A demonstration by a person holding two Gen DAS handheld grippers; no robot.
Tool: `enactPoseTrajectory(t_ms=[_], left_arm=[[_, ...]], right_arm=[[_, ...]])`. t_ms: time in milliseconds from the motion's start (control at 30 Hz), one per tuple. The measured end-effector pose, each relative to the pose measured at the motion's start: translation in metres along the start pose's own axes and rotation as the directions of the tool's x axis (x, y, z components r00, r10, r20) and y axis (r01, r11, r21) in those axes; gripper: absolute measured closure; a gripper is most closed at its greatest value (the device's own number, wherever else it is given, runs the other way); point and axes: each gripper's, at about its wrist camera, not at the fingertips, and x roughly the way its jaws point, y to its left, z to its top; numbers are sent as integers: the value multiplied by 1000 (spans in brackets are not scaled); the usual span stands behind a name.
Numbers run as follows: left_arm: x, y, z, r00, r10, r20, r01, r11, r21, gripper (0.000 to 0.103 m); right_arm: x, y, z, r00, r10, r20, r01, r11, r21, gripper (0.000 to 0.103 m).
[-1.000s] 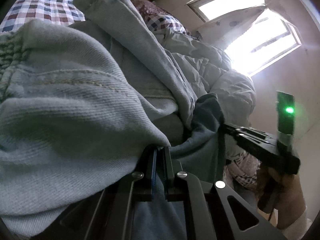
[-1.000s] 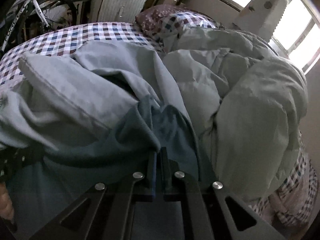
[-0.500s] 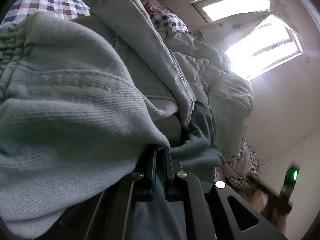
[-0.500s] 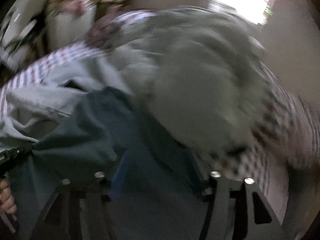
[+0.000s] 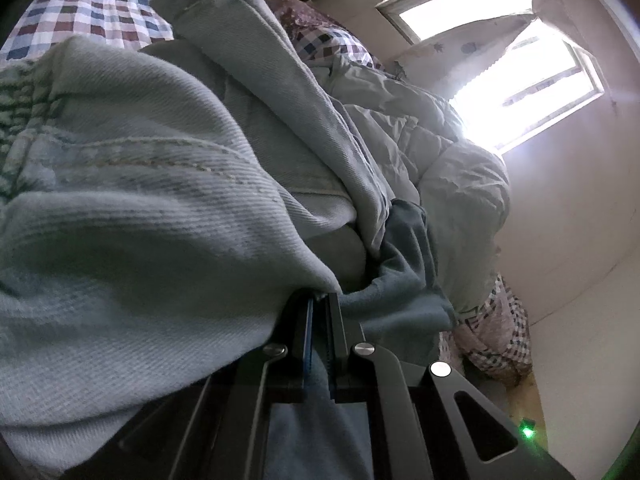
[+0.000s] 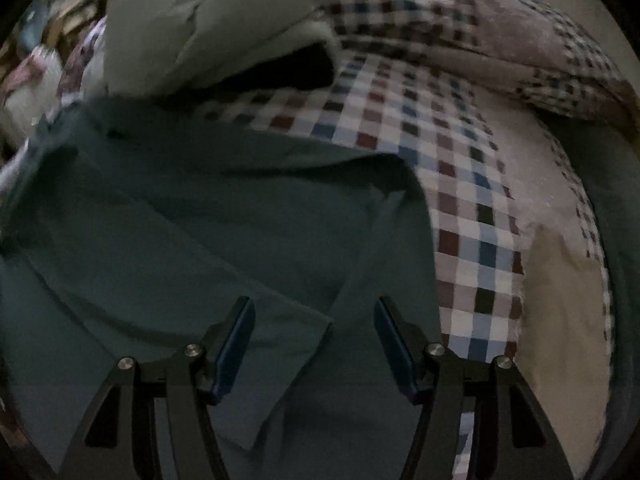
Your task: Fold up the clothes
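My left gripper (image 5: 319, 300) is shut on a fold of the dark blue-green garment (image 5: 404, 272), whose cloth runs between the pads. Pale denim jeans (image 5: 140, 200) bulge over its left side and fill much of that view. In the right wrist view the same blue-green garment (image 6: 200, 220) lies spread on the checked sheet (image 6: 460, 200). My right gripper (image 6: 314, 312) points steeply down over it. Its jaws stand wide apart and the blue pads (image 6: 236, 344) hover above a seam near the garment's right edge, gripping nothing.
A rumpled pale grey-green duvet (image 5: 440, 160) is heaped at the back of the bed, also seen as a duvet (image 6: 208, 20) top left. A checked, pink-backed blanket (image 6: 520, 40) lies at the right. Bright window (image 5: 520, 80) beyond. Beige floor (image 6: 560, 320) shows past the bed's edge.
The right gripper has let go of the blue-green cloth, opened wide and swung away to the right, now looking down on the garment. The left gripper has kept its hold and place.
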Motion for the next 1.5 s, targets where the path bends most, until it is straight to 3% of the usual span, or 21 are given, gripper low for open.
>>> enactPoseTrajectory(t_ms=[100,167,200,233,267,300,433,600,867,1000,1067,1133,1167,1367,1500], left_arm=[[0,-1,-1,1000,5,3,-5,1000,7,98],[0,-1,-1,1000,8,5,-8,1000,11,98],[0,-2,-1,1000,10,6,-10,1000,14,98],[0,-2,-1,1000,11,7,-11,1000,16,98],[0,-2,-2,1000,13,8,-13,1000,18,98],[0,-2,-2,1000,14,9,-15,1000,21,98],[0,-3,-3,1000,20,12,-20,999,29,98],[0,-1,-2,1000,17,12,-17,1000,21,98],[1,-2,-2,1000,22,9,-23,999,23,98],[2,-2,-1,1000,15,3,-15,1000,13,98],[3,0,0,1000,8,-4,-8,1000,2,98],[4,1,2,1000,-3,-13,2,1000,-14,98],[4,2,3,1000,-9,-18,9,1000,-25,98],[2,8,10,996,-70,-49,64,992,-104,98],[1,7,13,995,-82,-51,77,992,-104,98]], right_arm=[[14,12,-2,998,-45,-51,41,995,-87,39],[20,18,-2,995,-57,-77,47,991,-127,48],[21,23,-2,995,-59,-85,46,987,-154,58],[20,28,-3,993,-72,-89,55,981,-185,81],[20,33,-4,991,-96,-89,75,973,-216,96],[18,36,-4,990,-117,-83,94,967,-236,103],[3,41,-2,983,-176,-48,157,949,-273,103],[-11,36,2,990,-136,-43,123,966,-228,102],[21,26,21,977,-207,-55,191,959,-211,102],[35,20,24,957,-279,-84,264,952,-155,97],[16,19,18,979,-203,-24,201,977,-72,88],[-3,29,3,993,-110,34,112,992,-61,62],[-12,37,-7,996,-67,62,72,994,-78,59],[-2,93,-61,998,30,52,-15,964,-266,59],[15,96,-70,998,33,45,-19,961,-277,60]])
